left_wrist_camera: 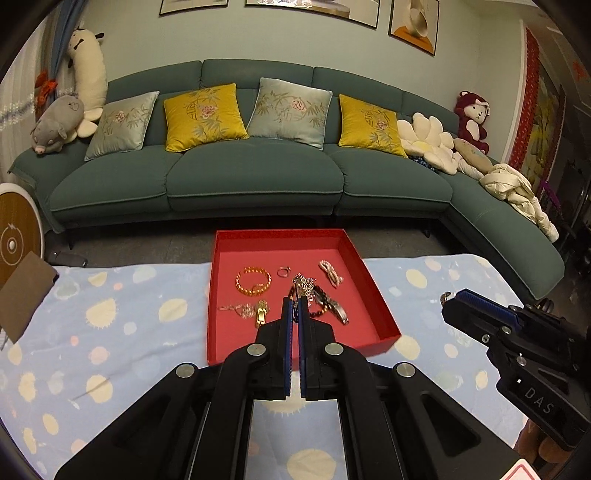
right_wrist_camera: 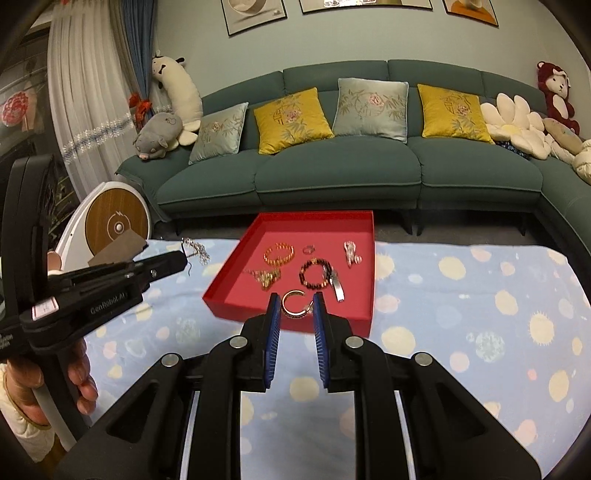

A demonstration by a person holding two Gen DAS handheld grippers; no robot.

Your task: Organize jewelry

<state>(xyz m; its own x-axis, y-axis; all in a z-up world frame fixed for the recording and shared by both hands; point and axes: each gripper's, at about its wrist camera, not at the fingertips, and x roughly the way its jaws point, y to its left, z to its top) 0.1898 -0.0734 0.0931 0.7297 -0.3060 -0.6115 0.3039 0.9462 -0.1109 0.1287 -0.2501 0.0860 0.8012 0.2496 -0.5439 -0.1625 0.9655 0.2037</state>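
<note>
facing green sofa [left_wrist_camera: 251,177]; red tray [left_wrist_camera: 373,295] on dotted blanket [left_wrist_camera: 110,332]. left gripper [left_wrist_camera: 294,301] clamped on chain [left_wrist_camera: 301,284], right gripper [right_wrist_camera: 295,301] on bangle [right_wrist_camera: 291,303].

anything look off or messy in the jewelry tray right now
Mostly tidy, but in the red tray the dark beaded bracelet and a silver watch lie overlapping. The left gripper dangles a silver chain; the right gripper holds a rose-gold cuff.

A home living room: a long teal sofa [left_wrist_camera: 251,177] with embroidered cushions [left_wrist_camera: 205,116], plush toys [left_wrist_camera: 59,122], framed pictures [right_wrist_camera: 255,14], curtains [right_wrist_camera: 92,110].
</note>
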